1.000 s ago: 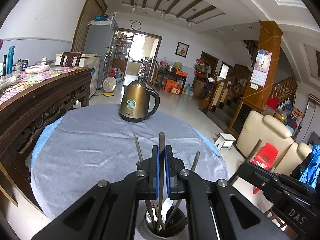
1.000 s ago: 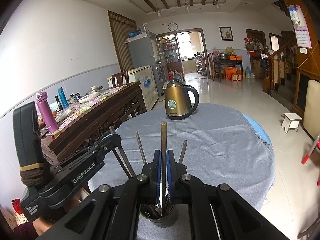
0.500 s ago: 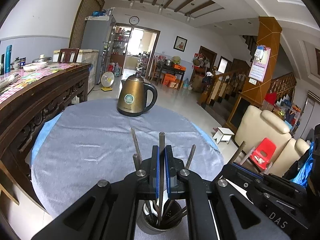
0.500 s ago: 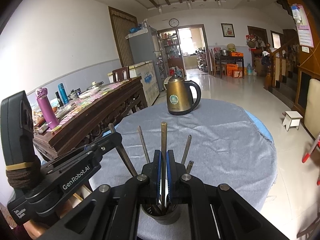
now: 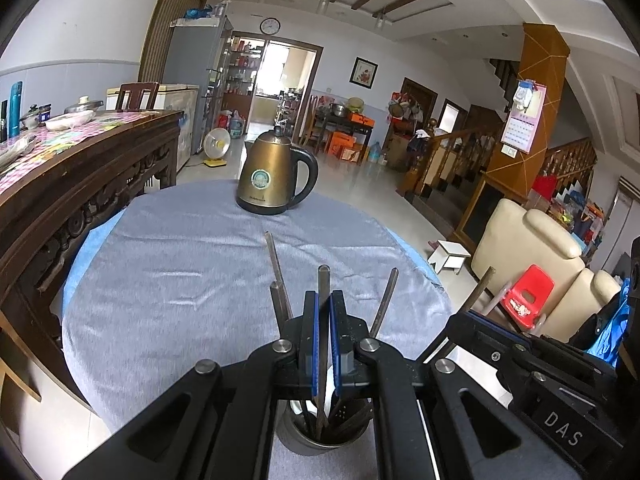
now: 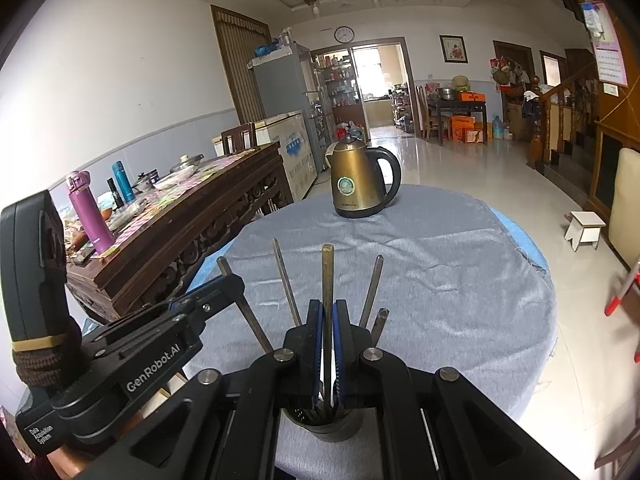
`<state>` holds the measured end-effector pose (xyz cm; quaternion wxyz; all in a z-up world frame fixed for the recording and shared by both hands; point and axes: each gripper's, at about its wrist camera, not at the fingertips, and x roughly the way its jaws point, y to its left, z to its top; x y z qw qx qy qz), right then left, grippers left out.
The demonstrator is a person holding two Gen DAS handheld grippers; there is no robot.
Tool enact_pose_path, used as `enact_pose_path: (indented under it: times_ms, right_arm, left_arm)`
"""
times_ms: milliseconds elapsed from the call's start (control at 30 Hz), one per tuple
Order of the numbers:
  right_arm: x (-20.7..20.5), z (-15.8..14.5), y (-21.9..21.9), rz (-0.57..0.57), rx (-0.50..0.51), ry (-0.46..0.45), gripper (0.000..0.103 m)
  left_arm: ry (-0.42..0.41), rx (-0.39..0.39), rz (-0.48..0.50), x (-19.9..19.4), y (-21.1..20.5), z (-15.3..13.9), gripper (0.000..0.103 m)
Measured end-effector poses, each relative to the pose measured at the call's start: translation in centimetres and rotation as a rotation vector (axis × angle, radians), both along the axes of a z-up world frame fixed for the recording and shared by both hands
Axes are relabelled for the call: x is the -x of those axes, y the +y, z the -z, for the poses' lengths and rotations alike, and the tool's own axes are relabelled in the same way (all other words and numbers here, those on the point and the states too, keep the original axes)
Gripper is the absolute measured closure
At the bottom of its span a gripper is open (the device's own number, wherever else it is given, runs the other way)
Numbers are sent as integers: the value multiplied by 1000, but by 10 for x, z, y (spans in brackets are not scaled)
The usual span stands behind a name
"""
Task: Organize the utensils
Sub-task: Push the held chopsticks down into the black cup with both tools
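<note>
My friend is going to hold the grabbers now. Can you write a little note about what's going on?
Left gripper: shut on a thin brown chopstick that stands in the round metal holder cup.
Right gripper: shut on another brown chopstick, its lower end in the same cup.
Several more sticks already stand in the cup, on the grey tablecloth. The brass-coloured kettle sits at the far side.
Left to do: probably let both sticks go into the cup, then back out gently so it doesn't tip.
</note>
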<state>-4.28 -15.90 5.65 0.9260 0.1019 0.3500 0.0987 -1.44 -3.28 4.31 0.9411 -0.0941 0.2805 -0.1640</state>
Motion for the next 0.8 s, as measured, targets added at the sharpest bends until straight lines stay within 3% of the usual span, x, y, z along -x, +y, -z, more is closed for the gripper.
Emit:
enact_pose_path:
  times_ms: [800]
  right_arm:
    - [-10,16,1,9,-14,46,97]
  left_arm:
    - [26,-21,-1,-4,3,5,98]
